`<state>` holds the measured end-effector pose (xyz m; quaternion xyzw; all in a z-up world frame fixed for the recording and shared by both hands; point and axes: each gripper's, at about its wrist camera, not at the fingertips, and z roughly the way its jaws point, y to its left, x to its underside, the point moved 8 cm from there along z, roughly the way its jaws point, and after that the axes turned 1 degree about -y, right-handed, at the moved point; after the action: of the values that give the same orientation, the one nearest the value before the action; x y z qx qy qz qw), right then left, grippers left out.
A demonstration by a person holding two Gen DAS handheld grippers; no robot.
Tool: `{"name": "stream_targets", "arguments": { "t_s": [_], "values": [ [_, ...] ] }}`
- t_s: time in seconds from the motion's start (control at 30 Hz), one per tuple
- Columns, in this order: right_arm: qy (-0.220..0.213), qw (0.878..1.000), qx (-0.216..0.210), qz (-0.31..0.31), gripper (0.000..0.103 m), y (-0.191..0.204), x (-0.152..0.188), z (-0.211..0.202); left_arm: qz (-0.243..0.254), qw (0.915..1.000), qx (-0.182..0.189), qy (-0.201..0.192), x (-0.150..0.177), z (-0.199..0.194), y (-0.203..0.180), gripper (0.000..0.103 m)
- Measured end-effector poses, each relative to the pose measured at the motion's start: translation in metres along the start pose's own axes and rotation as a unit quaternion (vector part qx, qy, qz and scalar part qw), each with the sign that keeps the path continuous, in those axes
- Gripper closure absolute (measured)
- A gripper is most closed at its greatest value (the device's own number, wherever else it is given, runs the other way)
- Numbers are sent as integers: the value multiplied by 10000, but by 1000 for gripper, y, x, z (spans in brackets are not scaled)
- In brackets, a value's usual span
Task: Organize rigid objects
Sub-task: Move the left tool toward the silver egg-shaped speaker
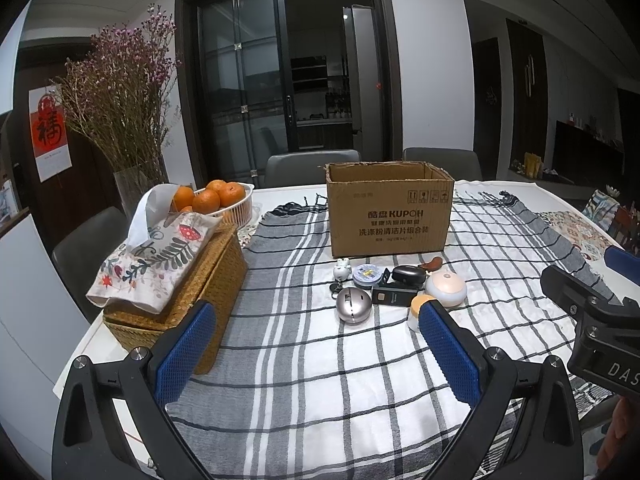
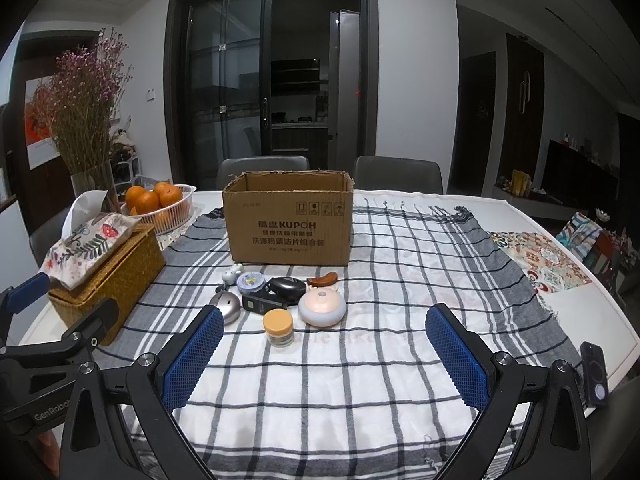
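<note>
Blue-padded fingers of the left gripper (image 1: pixel 316 344) were spread wide over the checked cloth (image 1: pixel 304 368), holding nothing. The right gripper (image 2: pixel 324 350) was spread the same way, also empty, above that cloth.

Just past the fingers sat the cluster of small things, all on the cloth in front of the cardboard box (image 2: pixel 289 218). Right view showed the orange-lidded jar (image 2: pixel 278 326) in full; in the left view a finger pad half hid it (image 1: pixel 418 312). Beside it were a silver round case (image 1: pixel 353 305), a black rectangular gadget (image 2: pixel 262 304), a pink-and-white dome (image 2: pixel 322 307), a black oval case (image 2: pixel 287 287), a round tin (image 2: pixel 250 282), a small white figure (image 1: pixel 342 269) and a brown curved wooden piece (image 2: pixel 322 279). The things lay close together; some touched.

Only the right view showed a phone (image 2: pixel 595 374) at the table's right edge. Left view showed the woven basket (image 1: pixel 176 300) with a tissue cover closer up, and the right gripper's body at its right edge.

Farther back stood the open-topped box, upright, then a bowl of oranges (image 1: pixel 218 200), dried flowers (image 1: pixel 120 92) and chairs (image 1: pixel 312 166).
</note>
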<state>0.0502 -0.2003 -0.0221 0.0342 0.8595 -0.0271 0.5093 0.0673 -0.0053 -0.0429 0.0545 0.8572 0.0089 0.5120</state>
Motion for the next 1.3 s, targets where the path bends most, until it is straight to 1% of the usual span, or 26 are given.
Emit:
{"name": "stream_targets", "arguments": {
  "t_s": [0.13, 0.37, 0.47, 0.67, 0.87, 0.97, 1.1, 1.2, 1.3],
  "values": [
    [85, 10000, -32, 7, 1, 3, 2, 7, -8, 9999, 36, 123, 5, 10, 1, 0],
    [372, 9993, -53, 7, 1, 11, 14, 32, 92, 9995, 79, 293, 17, 34, 6, 0],
    [509, 9986, -151, 45, 1, 18, 20, 45, 216, 9989, 183, 365, 21, 47, 7, 0],
    [812, 9965, -191, 2, 1, 29, 31, 77, 379, 9966, 468, 564, 28, 79, 8, 1],
    [967, 9952, -164, 63, 2, 35, 38, 108, 534, 9943, 597, 698, 34, 113, 6, 1],
    [1008, 9946, -183, 149, 4, 37, 41, 123, 603, 9927, 699, 776, 38, 130, 4, 2],
    [1185, 9924, -241, 224, 9, 40, 48, 145, 741, 9888, 873, 958, 44, 152, -3, 2],
    [1371, 9892, -371, 370, 13, 42, 56, 160, 731, 9853, 1057, 1125, 48, 167, -9, 2],
    [1489, 9863, -498, 506, 19, 43, 61, 172, 756, 9833, 1121, 1216, 50, 182, -15, 2]
  ]
}}
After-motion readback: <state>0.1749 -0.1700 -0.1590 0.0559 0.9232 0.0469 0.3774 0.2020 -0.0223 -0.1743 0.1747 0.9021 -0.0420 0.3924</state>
